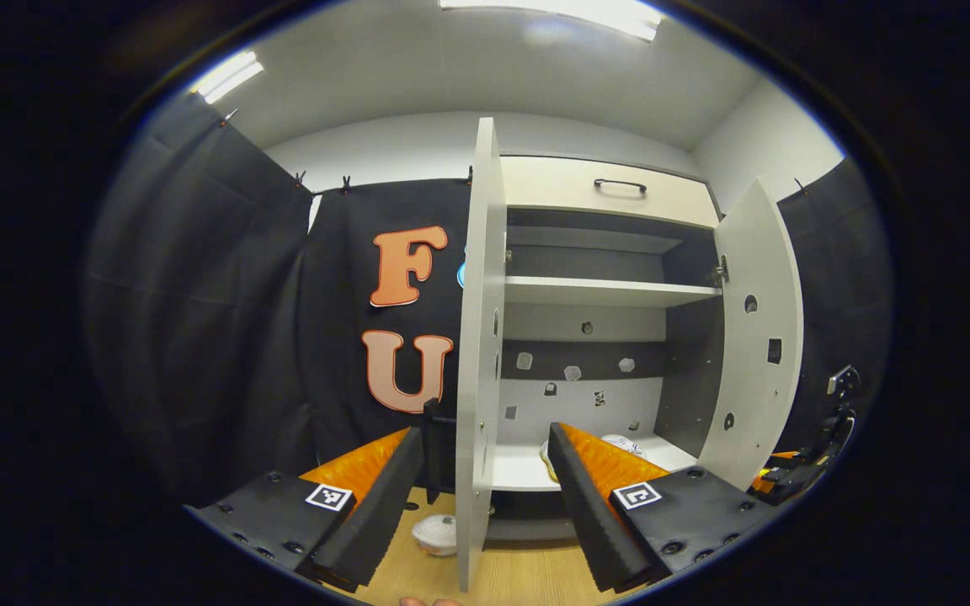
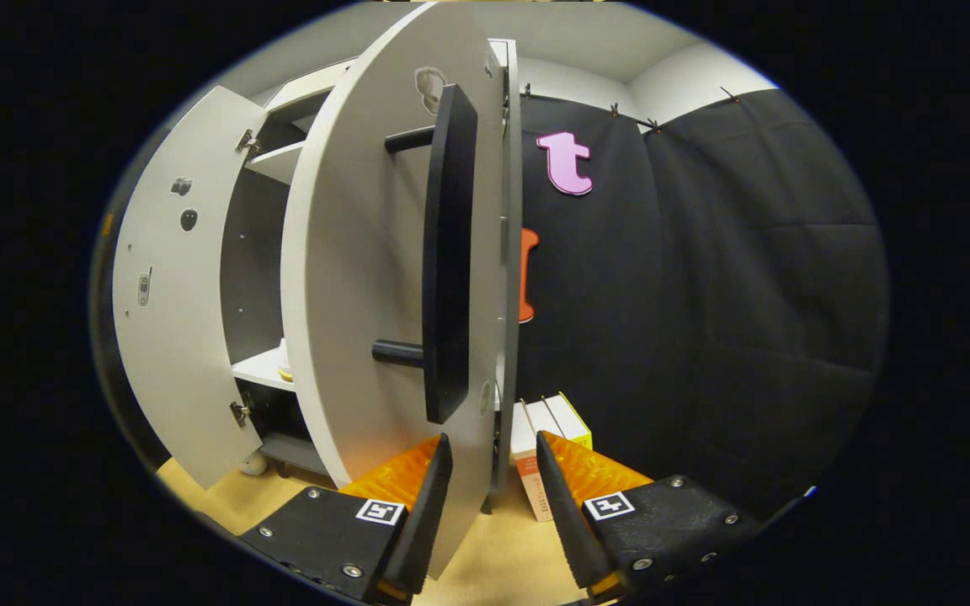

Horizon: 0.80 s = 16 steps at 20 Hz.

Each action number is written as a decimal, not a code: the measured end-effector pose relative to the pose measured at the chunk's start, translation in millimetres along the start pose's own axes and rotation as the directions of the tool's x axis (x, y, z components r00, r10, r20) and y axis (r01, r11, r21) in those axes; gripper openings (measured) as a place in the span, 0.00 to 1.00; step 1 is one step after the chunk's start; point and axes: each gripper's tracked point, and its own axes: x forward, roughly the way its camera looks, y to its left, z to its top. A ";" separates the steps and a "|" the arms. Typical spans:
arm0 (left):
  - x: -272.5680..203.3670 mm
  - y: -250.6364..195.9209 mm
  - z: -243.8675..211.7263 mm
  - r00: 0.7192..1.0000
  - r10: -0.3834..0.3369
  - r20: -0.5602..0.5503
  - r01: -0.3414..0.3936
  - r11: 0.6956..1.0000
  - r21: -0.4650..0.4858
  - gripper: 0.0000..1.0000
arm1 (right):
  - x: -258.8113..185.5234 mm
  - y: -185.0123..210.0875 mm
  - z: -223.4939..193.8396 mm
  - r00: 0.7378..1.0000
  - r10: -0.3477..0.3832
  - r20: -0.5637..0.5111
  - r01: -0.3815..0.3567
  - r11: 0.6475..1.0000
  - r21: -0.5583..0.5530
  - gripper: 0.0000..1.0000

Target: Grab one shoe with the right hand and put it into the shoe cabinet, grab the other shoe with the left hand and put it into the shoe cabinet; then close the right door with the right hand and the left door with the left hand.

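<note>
In the left gripper view the shoe cabinet point(image 1: 603, 290) stands wide open, and a white shoe point(image 1: 620, 443) lies on its bottom shelf point(image 1: 519, 471), just beyond the right-side finger of the left gripper point(image 1: 485, 492). That gripper's jaws are spread and empty. The left door point(image 1: 478, 353) stands edge-on between them, its thin front edge running from 12 to 6 o'clock, closer to the left-side finger. On the floor at about 6 o'clock, beside the foot of that door, sits a small white object, possibly the second shoe; too little shows to tell.

In the right gripper view the right gripper point(image 2: 493, 497) is likewise open and holding nothing. The right door point(image 2: 350, 278) has its free edge hanging between the fingers, its outer face running off toward 10 o'clock, with the long black handle point(image 2: 447, 252) upright at 12 o'clock above the jaws. Some boxes point(image 2: 544, 446) lean on the floor behind.

Each door's long axis is vertical and each edge already sits within its own gripper's gap, so the door-closing step seems at hand. The right hand looks set to go first, as the task orders.
</note>
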 end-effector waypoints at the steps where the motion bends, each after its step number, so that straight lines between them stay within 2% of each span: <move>1: 0.5 1.9 1.5 1.000 0.001 0.003 -0.001 1.000 0.001 0.96 | 2.4 6.1 0.7 1.000 0.009 0.002 -0.009 1.000 0.001 0.63; 4: -2.7 9.0 2.9 1.000 0.012 0.014 -0.012 1.000 0.005 0.94 | 7.8 19.3 1.3 1.000 0.029 0.007 -0.029 1.000 0.009 0.66; 5: -3.1 12.0 2.4 1.000 0.015 0.013 -0.015 1.000 0.005 0.94 | 10.3 22.7 2.0 0.999 0.033 0.009 -0.033 0.999 0.011 0.74; 6: -4.4 13.7 1.2 1.000 0.017 0.010 -0.017 1.000 0.003 0.96 | 13.7 27.2 3.3 0.999 0.039 0.010 -0.039 0.999 0.013 0.69; 9: -8.2 21.7 0.0 1.000 0.026 0.006 -0.026 1.000 0.003 0.94 | 28.0 42.5 3.9 0.998 0.058 0.016 -0.058 0.998 0.017 0.74; 10: -9.0 24.4 -0.3 1.000 0.029 0.010 -0.029 1.000 0.007 0.96 | 33.1 47.8 3.1 0.998 0.065 0.017 -0.066 0.998 0.021 0.76; 12: -8.6 26.9 0.3 0.999 0.031 0.021 -0.031 0.999 0.012 0.96 | 48.0 62.8 3.6 0.996 0.082 0.018 -0.083 0.996 0.035 0.84; 13: -9.1 27.6 -1.6 0.999 0.029 0.019 -0.029 1.000 0.009 0.96 | 58.7 69.2 2.2 0.996 0.093 0.012 -0.093 0.995 0.042 0.96; 14: -10.5 28.8 -3.7 1.000 0.024 0.014 -0.024 1.000 0.007 0.96 | 68.7 77.1 1.7 0.995 0.101 0.008 -0.101 0.994 0.046 0.92; 16: -13.2 29.4 -8.0 1.000 0.017 0.006 -0.017 1.000 0.005 0.94 | 84.3 91.8 6.4 0.995 0.097 0.014 -0.097 0.995 0.029 0.93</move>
